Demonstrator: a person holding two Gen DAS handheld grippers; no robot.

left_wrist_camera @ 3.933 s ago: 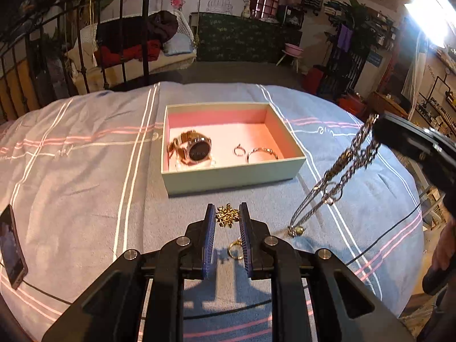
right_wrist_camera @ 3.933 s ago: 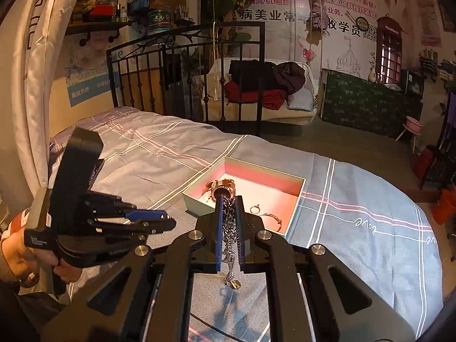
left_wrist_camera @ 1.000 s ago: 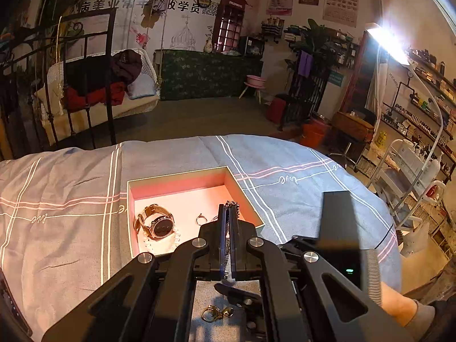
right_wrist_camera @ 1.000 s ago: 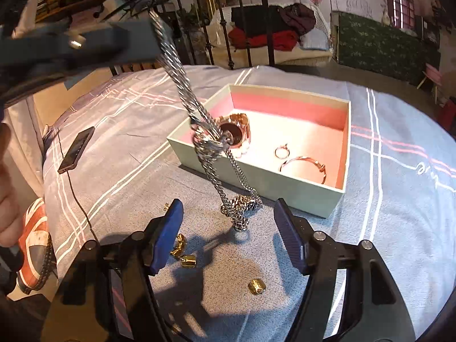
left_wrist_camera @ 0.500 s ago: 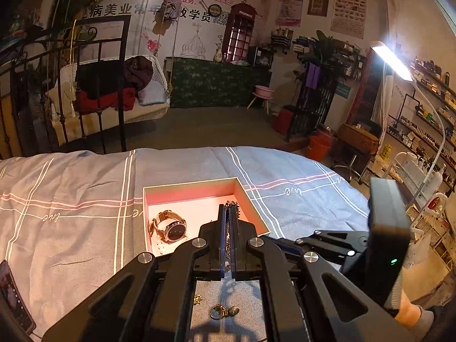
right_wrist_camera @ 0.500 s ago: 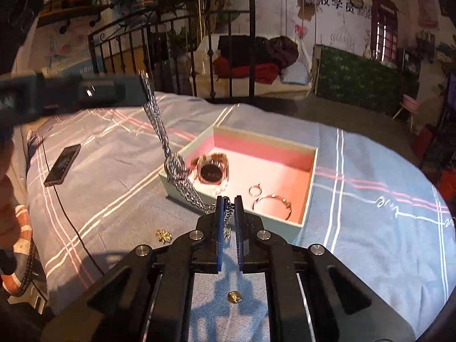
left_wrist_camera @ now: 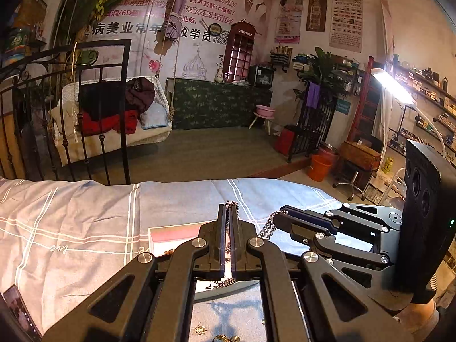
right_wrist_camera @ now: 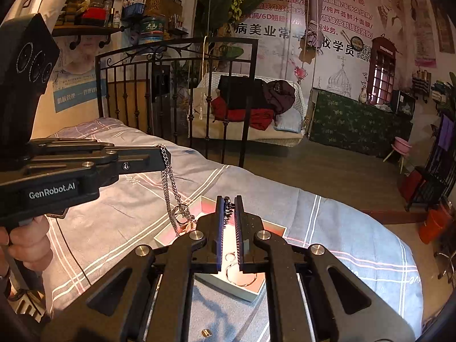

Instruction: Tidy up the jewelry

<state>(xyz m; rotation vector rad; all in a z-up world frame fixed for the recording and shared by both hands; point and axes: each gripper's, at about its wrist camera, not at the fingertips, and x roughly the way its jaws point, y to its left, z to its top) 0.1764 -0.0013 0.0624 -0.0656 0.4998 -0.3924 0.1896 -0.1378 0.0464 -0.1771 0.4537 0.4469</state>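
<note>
Both grippers, left (left_wrist_camera: 228, 213) and right (right_wrist_camera: 229, 202), pinched one chain (right_wrist_camera: 168, 183) above the box (right_wrist_camera: 278, 229). Only the right view showed a bangle (right_wrist_camera: 242, 278) inside.

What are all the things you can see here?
chain: one, silver, hanging between both tongs above the box
box: one, pale green outside and pink inside, on the bedspread
ring: one, small, inside the box
bangle: one, rose gold, inside the box near its front wall
gold pieces: a few, small, on the bedspread in front of the box
phone: one, dark, at the bedspread's left edge
bedspread: one, blue-grey with stripes, under everything
left tongs: black, shut on the chain
right tongs: black, shut on the chain
</note>
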